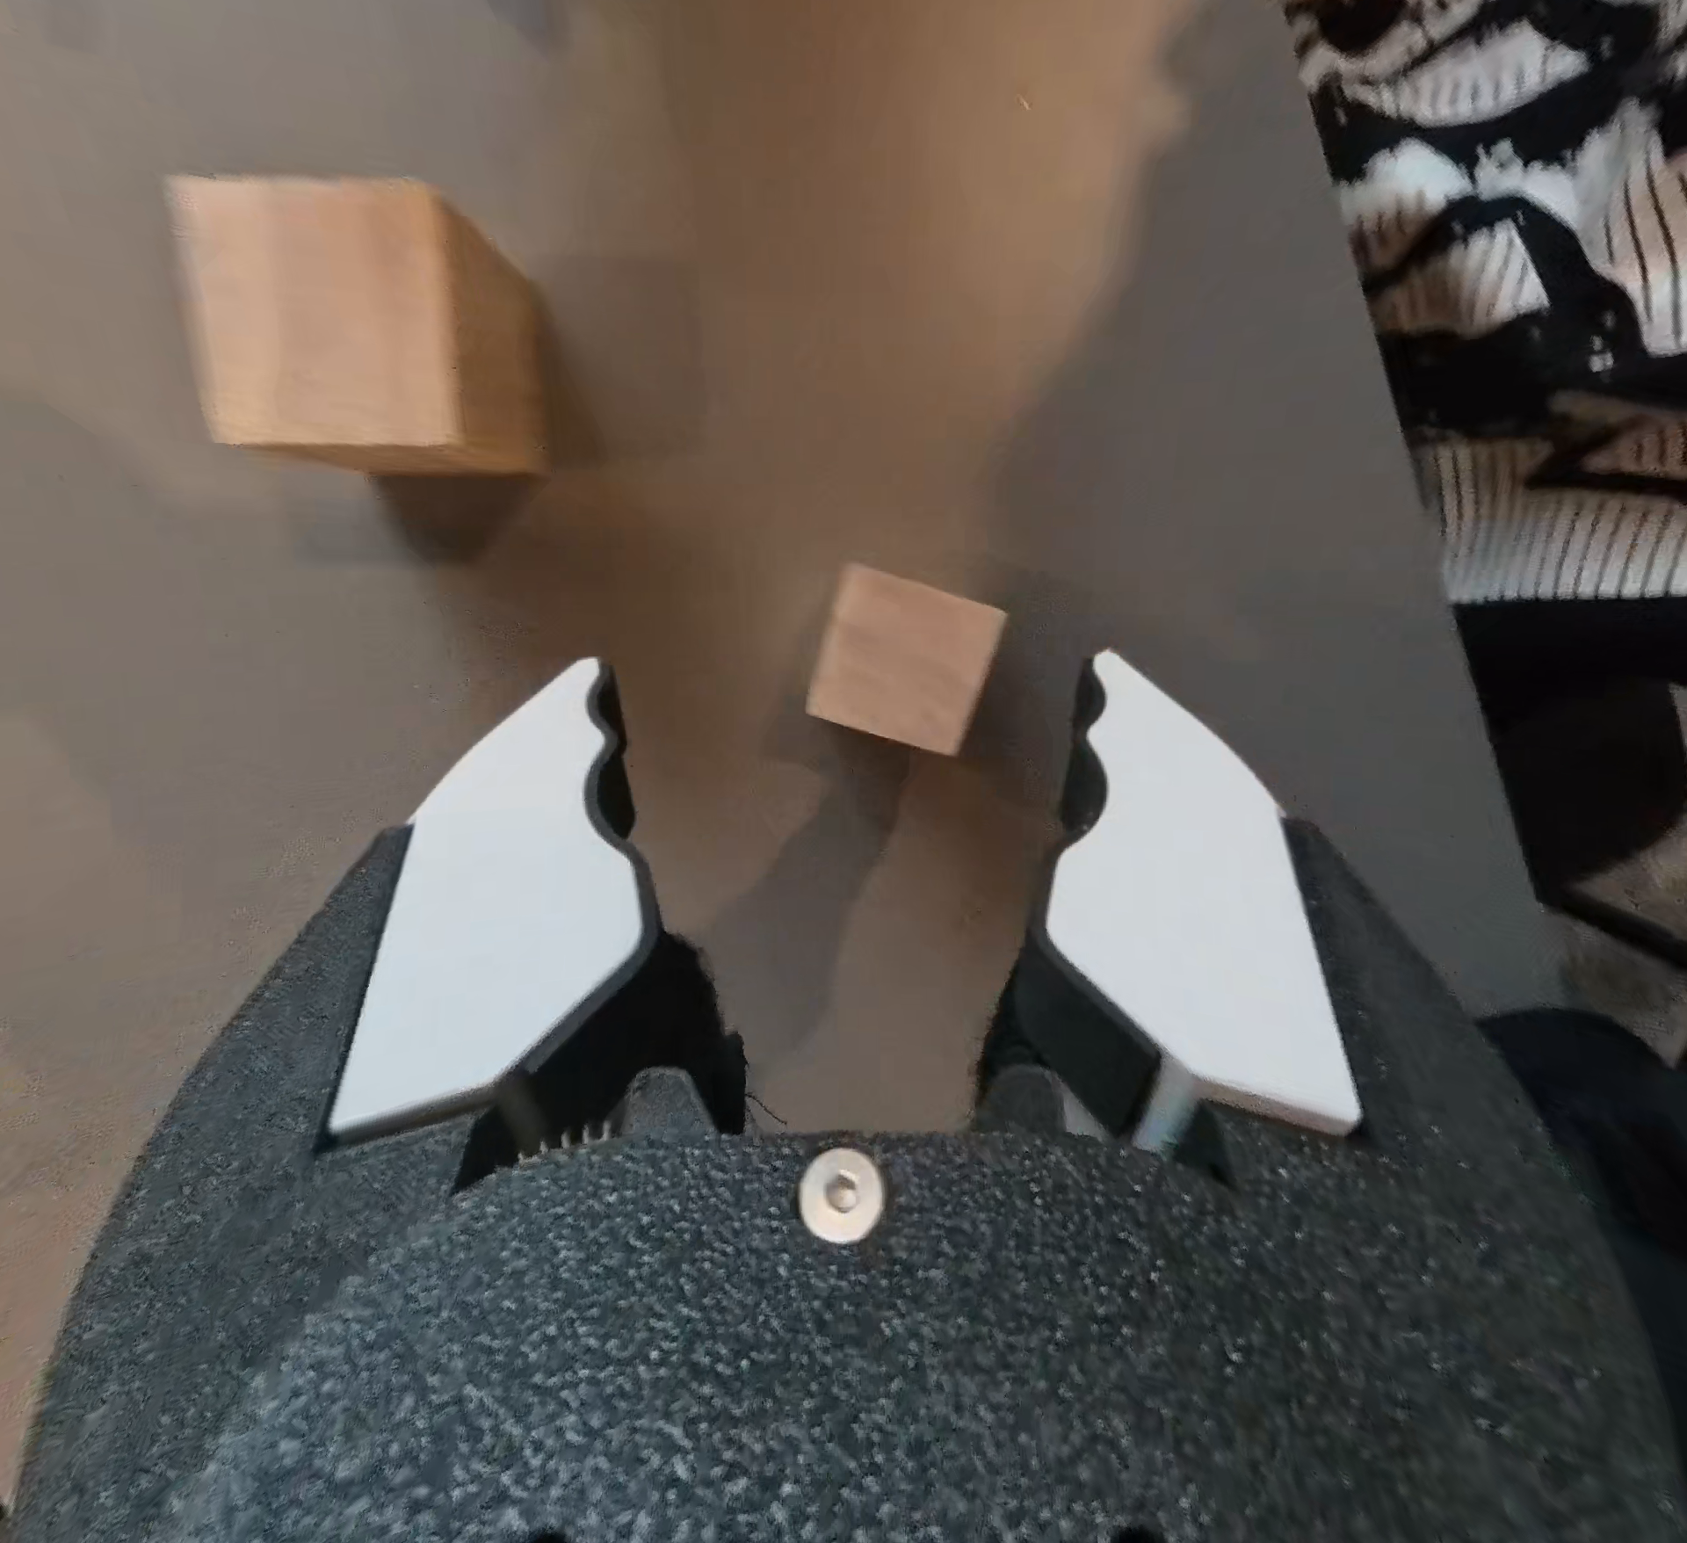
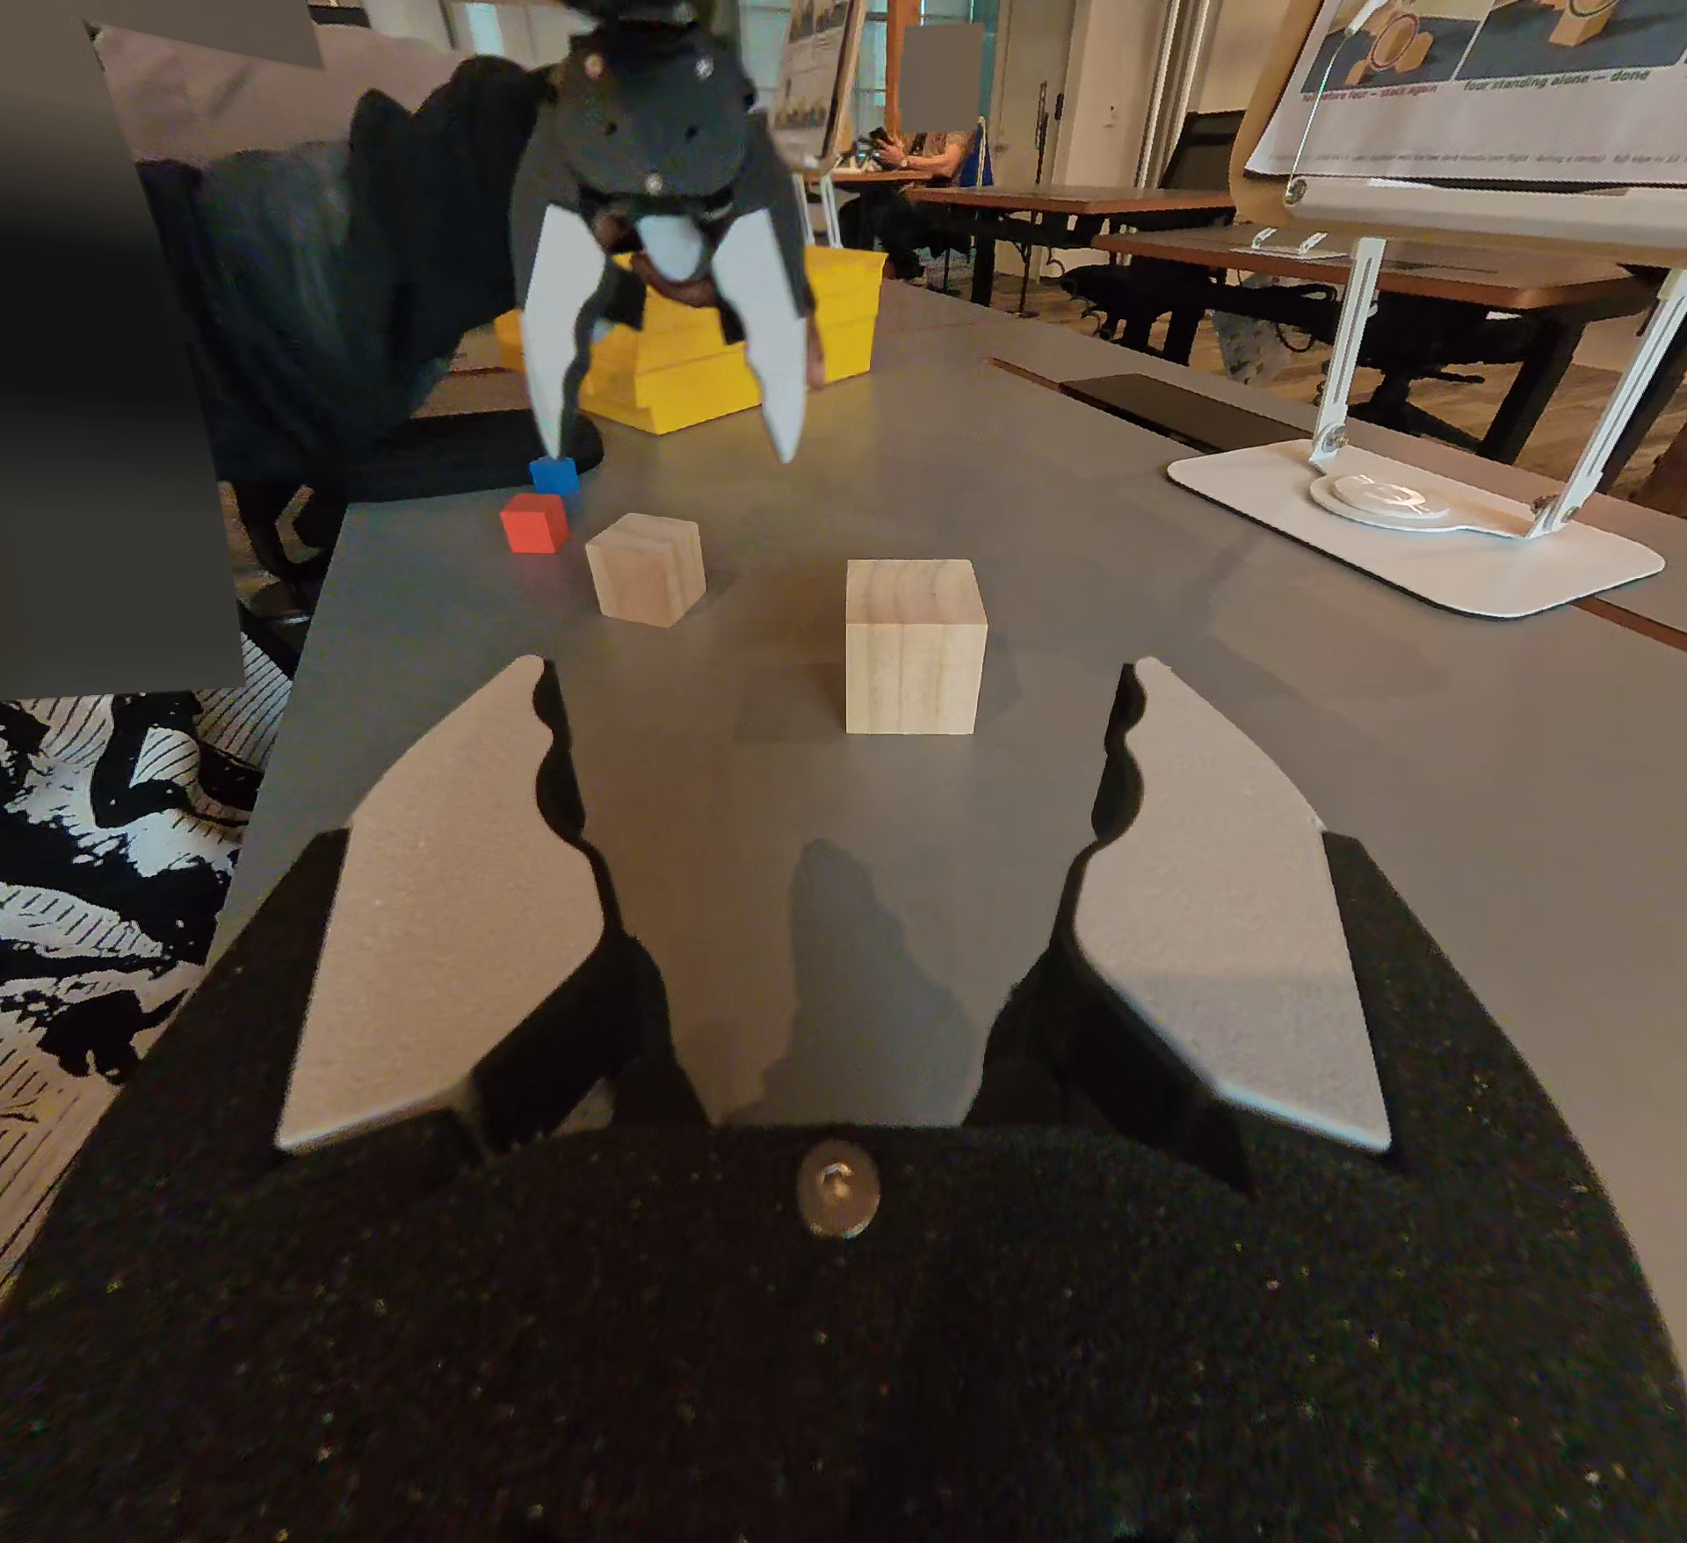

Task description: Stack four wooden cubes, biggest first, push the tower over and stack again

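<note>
On the grey table, reading left to right in the right wrist view, we find the blue cube behind the red cube, almost touching. Next comes the mid cube, then the big cube, apart from it; none are stacked. Far right stands a white stand carrying a sheet. We see the left gripper above the red and blue cubes, jaws wide apart and empty, pointing down. The right gripper sits low before the big cube, jaws equally wide, gripping nothing.
</note>
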Motion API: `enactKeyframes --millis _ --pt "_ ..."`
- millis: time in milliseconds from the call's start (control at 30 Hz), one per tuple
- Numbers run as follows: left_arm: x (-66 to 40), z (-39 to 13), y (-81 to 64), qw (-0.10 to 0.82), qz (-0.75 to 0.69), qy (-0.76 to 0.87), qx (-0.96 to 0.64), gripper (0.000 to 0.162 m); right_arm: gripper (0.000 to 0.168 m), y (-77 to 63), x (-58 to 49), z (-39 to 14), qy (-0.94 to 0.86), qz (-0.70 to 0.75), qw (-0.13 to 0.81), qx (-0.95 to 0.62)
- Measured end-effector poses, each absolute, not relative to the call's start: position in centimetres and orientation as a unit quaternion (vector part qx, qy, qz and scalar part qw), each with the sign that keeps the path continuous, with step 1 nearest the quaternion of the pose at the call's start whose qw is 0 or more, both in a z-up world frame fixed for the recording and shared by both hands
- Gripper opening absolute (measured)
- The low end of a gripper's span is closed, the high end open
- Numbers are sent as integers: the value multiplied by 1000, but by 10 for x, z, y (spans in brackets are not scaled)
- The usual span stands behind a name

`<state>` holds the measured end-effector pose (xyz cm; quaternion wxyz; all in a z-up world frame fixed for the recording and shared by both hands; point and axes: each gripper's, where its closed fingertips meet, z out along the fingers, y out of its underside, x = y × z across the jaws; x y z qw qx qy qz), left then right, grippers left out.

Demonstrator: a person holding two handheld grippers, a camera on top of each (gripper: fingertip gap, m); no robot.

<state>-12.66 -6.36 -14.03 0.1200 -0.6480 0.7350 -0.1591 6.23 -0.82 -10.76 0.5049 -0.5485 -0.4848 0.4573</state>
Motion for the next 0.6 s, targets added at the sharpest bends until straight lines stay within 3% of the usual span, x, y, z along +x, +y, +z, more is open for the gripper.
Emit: enactKeyframes --millis 167,467,600 --pt "-141 -174 -91 71 -143 759 -631 88 111 -8 63 -106 -483 456 510 -546" --pt "-138 -195 -84 87 -102 786 -604 80 111 -8 64 -105 -480 460 510 -546" --pt "-136 -197 -86 97 -106 795 -590 64 110 -8 64 -105 -480 460 511 -545"
